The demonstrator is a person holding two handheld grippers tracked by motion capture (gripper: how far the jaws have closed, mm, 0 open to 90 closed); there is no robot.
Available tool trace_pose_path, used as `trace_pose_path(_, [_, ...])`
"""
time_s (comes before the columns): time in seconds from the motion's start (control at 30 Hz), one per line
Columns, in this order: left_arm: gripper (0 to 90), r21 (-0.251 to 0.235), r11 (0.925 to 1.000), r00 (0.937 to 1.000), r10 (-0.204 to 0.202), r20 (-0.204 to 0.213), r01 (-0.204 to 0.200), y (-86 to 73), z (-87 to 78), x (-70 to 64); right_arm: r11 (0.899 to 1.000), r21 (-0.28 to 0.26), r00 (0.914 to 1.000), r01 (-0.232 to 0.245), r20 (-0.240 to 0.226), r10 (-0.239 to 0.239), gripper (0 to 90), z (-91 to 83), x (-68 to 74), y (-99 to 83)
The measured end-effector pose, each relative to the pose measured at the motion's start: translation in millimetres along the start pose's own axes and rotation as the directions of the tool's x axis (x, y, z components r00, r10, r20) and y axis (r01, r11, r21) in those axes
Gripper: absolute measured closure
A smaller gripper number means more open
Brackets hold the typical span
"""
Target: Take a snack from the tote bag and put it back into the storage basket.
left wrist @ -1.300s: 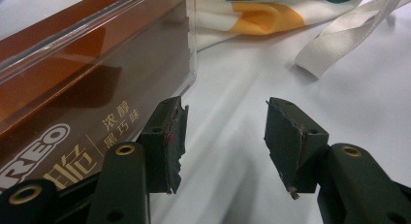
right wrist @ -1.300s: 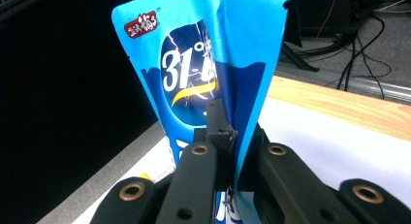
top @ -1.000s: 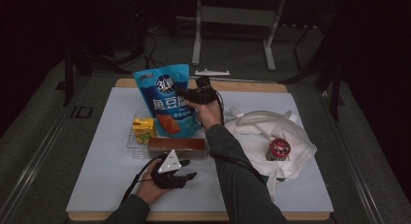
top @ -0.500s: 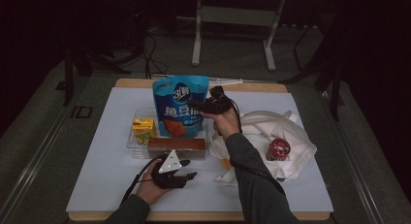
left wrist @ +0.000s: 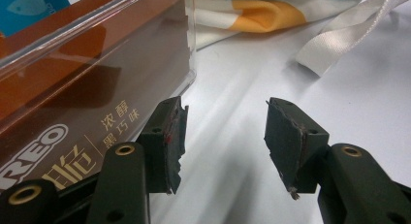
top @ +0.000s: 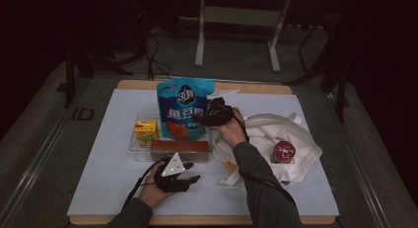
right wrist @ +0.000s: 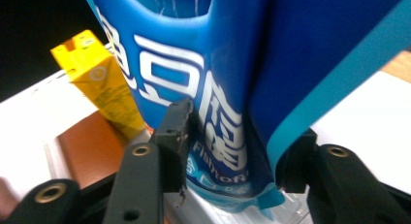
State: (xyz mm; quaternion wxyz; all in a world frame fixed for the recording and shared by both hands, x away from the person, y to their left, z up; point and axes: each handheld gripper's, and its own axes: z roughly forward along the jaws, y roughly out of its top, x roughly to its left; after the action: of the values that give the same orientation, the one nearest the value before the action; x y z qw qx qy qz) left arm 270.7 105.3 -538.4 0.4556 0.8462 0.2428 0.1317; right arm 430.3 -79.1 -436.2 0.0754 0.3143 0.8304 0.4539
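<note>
High view has the right tongs (top: 204, 118) clamped on the blue snack bag (top: 183, 108), held upright over the clear tray (top: 133, 145), right beside the yellow juice carton (top: 146, 131). The left tongs (top: 190, 174) rest on the desk (top: 98, 154) with jaws apart, just in front of the brown cookie box (top: 180, 149).

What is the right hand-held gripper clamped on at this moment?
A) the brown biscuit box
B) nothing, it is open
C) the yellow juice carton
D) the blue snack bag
D: in the right gripper view the right hand-held gripper has its jaws pressed on both sides of the blue snack bag, with the juice carton off to the side.
</note>
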Motion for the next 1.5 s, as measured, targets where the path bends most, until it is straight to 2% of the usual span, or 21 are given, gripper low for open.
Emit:
trace_pose_path(0.07, [48.4,0.000,1.0000,1.0000,0.001,-0.001,-0.001,0.0,0.1,-0.1,1.000,-0.012,0.9996,-0.003,0.029,0.003,57.4,2.0,3.8,-1.3])
trace_pose_path(0.17, [48.5,0.001,1.0000,1.0000,0.001,-0.001,-0.001,0.0,0.2,0.1,1.000,-0.020,0.9989,-0.017,0.043,0.018,57.6,4.6,8.0,-1.0])
trace_pose_path(0.27, [48.5,0.001,1.0000,1.0000,-0.001,0.000,0.001,0.1,0.3,0.0,1.000,-0.006,0.9996,-0.012,0.024,0.012,56.0,6.0,8.8,1.3])
trace_pose_path(0.37, [48.4,0.001,1.0000,1.0000,-0.002,0.002,0.002,0.0,0.1,0.2,1.000,0.015,0.9998,0.009,-0.019,-0.008,52.3,4.3,7.5,1.5])
trace_pose_path(0.73, [48.4,0.001,1.0000,1.0000,-0.003,0.003,0.003,0.1,0.4,0.1,0.999,0.019,0.9989,0.031,-0.035,-0.030,56.4,-21.1,-6.6,-5.1])
trace_pose_path(1.0, [48.3,0.001,1.0000,1.0000,-0.003,0.004,0.003,0.0,0.3,0.3,0.999,0.036,0.9986,0.039,-0.037,-0.038,57.5,-26.0,-12.0,-9.0])
trace_pose_path(1.03, [48.3,0.001,1.0000,1.0000,-0.002,0.004,0.002,0.0,0.3,0.3,0.999,0.035,0.9985,0.040,-0.039,-0.039,59.7,-26.2,-12.6,-9.3])
trace_pose_path(1.1, [48.3,0.001,1.0000,1.0000,-0.002,0.004,0.002,0.0,0.3,0.2,0.998,0.041,0.9992,0.037,-0.017,-0.036,61.9,-26.8,-13.7,-10.3])
trace_pose_path(1.2, [48.3,0.000,1.0000,1.0000,-0.003,0.004,0.003,0.1,0.5,0.2,0.998,0.059,0.9996,0.028,0.007,-0.029,71.9,-24.8,-14.3,-12.3])
trace_pose_path(1.33, [48.3,0.002,1.0000,1.0000,-0.002,0.003,0.002,0.1,0.4,0.1,0.989,0.125,0.9943,0.081,0.059,-0.089,85.7,-15.4,-6.7,-13.0])
trace_pose_path(1.43, [48.3,0.004,1.0000,1.0000,0.000,0.004,0.000,0.1,0.2,0.4,0.980,0.165,0.9890,0.108,0.082,-0.123,89.1,-7.8,-1.5,-13.2])
trace_pose_path(1.5, [48.3,0.004,1.0000,1.0000,0.001,0.004,-0.001,0.1,0.3,0.3,0.981,0.166,0.9872,0.105,0.102,-0.123,89.6,-5.0,0.5,-12.2])
